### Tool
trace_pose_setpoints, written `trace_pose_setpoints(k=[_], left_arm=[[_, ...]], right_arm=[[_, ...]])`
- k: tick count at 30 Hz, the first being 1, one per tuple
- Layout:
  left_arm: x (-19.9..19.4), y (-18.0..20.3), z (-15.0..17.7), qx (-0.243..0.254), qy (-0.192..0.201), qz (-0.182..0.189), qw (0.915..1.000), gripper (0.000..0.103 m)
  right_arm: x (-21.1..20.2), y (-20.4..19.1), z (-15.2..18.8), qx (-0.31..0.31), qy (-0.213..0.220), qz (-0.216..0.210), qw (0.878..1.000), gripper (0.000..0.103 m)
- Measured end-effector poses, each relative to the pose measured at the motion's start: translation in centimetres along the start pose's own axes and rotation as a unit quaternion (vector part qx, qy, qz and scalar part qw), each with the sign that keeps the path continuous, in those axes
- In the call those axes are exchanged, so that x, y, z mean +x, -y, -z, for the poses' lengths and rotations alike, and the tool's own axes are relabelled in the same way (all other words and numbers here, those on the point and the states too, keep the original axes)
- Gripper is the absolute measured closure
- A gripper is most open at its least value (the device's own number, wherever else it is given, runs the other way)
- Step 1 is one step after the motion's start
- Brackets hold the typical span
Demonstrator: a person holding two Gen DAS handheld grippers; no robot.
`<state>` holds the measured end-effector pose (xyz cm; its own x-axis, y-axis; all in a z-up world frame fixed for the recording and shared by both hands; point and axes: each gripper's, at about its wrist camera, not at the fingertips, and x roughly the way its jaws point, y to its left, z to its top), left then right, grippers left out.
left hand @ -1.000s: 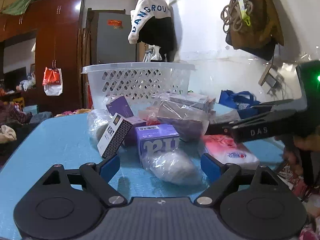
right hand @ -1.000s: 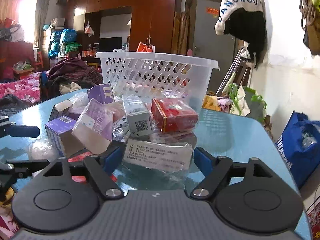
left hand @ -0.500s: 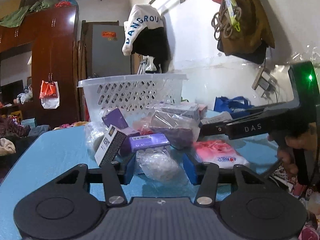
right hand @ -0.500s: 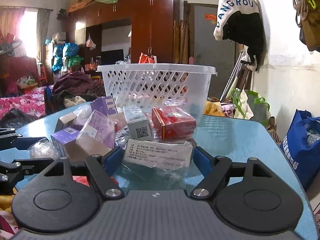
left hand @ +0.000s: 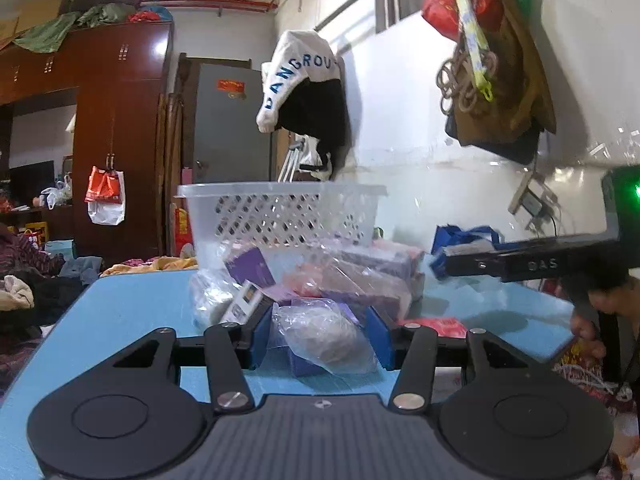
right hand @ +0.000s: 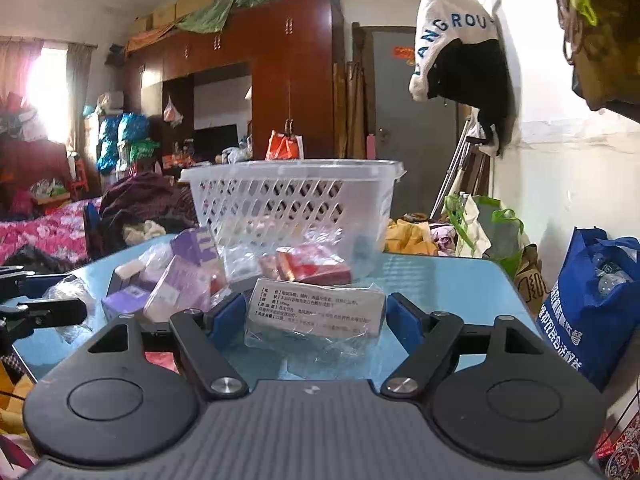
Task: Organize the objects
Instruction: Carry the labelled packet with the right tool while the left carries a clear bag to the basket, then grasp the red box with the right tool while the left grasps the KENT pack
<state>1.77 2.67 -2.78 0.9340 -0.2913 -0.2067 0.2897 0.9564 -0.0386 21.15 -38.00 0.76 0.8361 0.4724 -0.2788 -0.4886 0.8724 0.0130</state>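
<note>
A white plastic basket (left hand: 280, 216) stands at the back of the blue table (left hand: 132, 312), with a heap of bagged boxes in front of it. My left gripper (left hand: 320, 338) is shut on a purple box in a clear bag (left hand: 328, 344); both blue pads press its sides. In the right wrist view my right gripper (right hand: 316, 320) is shut on a white printed box in a clear bag (right hand: 316, 310), held just above the table. A red box (right hand: 312, 268) and purple boxes (right hand: 180, 288) lie beyond it, before the basket (right hand: 292, 200).
The right gripper (left hand: 520, 264) reaches in from the right edge of the left wrist view, over a red-and-white packet (left hand: 436, 326). A blue shopping bag (right hand: 592, 300) sits past the table's right edge. Clothes hang on the wall to the right.
The left jaws closed from wide open onto the bagged purple box, and that view tipped upward. The right gripper rose slightly, carrying the bagged white box with it.
</note>
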Motion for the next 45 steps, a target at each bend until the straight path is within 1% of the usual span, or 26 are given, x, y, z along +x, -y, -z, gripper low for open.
trace_pose_setpoints(k=[5,9,11,15,17,21,23,25,27,30,32,34,35,36,37,38,40,42,44,45], left_arm=[[0.0,-1.3,-1.2,-0.016,0.013,-0.009,0.9997,0.049],[0.5,-2.5,-3.2,-0.033,0.024,-0.014,0.9991,0.049],[1.0,-3.1,-4.7,-0.039,0.030,-0.014,0.9987,0.049],[2.8,-4.3,-8.0,-0.052,0.036,-0.016,0.9979,0.049],[4.0,-4.9,-10.0,-0.057,0.042,-0.021,0.9973,0.049],[7.1,-5.9,-14.0,-0.076,0.051,-0.030,0.9953,0.049],[9.1,-6.1,-15.8,-0.074,0.047,-0.042,0.9952,0.049],[11.7,-6.5,-17.4,-0.074,0.028,-0.054,0.9954,0.049],[14.4,-7.3,-18.3,-0.082,0.000,-0.065,0.9945,0.049],[17.7,-8.2,-18.2,-0.087,-0.039,-0.081,0.9921,0.049],[18.9,-8.3,-17.8,-0.082,-0.058,-0.080,0.9917,0.049],[19.5,-8.3,-17.3,-0.075,-0.067,-0.079,0.9918,0.047],[19.9,-8.3,-17.0,-0.070,-0.070,-0.080,0.9919,0.045],[20.1,-8.2,-16.9,-0.066,-0.072,-0.083,0.9917,0.034],[20.3,-8.2,-16.7,-0.064,-0.076,-0.089,0.9911,0.024],[20.4,-8.2,-16.6,-0.063,-0.078,-0.090,0.9909,0.023],[19.6,-8.2,-16.4,-0.063,-0.074,-0.086,0.9916,0.023],[17.4,-8.1,-16.0,-0.067,-0.060,-0.070,0.9935,0.023],[14.1,-7.8,-14.9,-0.067,-0.046,-0.051,0.9954,0.022],[12.4,-7.5,-14.0,-0.063,-0.041,-0.045,0.9961,0.019]], right_arm=[[-0.2,0.8,-0.8,0.012,0.011,-0.003,1.000,0.023],[0.2,1.0,-2.2,0.012,0.011,-0.009,1.000,0.023],[0.7,1.0,-3.3,0.012,0.012,-0.023,1.000,0.023],[2.3,0.8,-6.6,0.003,0.023,-0.033,0.999,0.023],[3.4,0.9,-8.3,0.003,0.028,-0.040,0.999,0.023],[6.4,0.8,-12.4,0.002,0.045,-0.035,0.998,0.023],[8.2,0.7,-14.1,0.006,0.051,-0.030,0.998,0.023],[10.0,0.2,-15.3,-0.014,0.047,-0.018,0.999,0.023],[12.0,-0.1,-15.7,-0.028,0.027,-0.011,0.999,0.023],[14.6,-0.1,-15.4,-0.041,-0.009,0.004,0.999,0.023],[15.3,-0.1,-14.8,-0.049,-0.016,0.010,0.999,0.023],[15.6,0.0,-14.6,-0.050,-0.020,0.007,0.999,0.023],[15.7,0.0,-14.4,-0.047,-0.022,0.009,0.999,0.019],[15.6,0.0,-14.2,-0.045,-0.026,0.004,0.999,0.009],[15.5,-0.1,-14.2,-0.045,-0.029,0.001,0.999,0.004],[15.2,-0.1,-14.2,-0.046,-0.025,0.005,0.999,0.000],[13.7,-0.1,-13.9,-0.044,-0.008,0.010,0.999,0.000],[11.7,0.4,-13.3,-0.024,-0.004,-0.005,1.000,0.000],[9.4,0.9,-11.5,-0.017,-0.004,-0.025,1.000,0.000],[8.0,1.1,-10.0,-0.015,-0.002,-0.036,0.999,0.000]])
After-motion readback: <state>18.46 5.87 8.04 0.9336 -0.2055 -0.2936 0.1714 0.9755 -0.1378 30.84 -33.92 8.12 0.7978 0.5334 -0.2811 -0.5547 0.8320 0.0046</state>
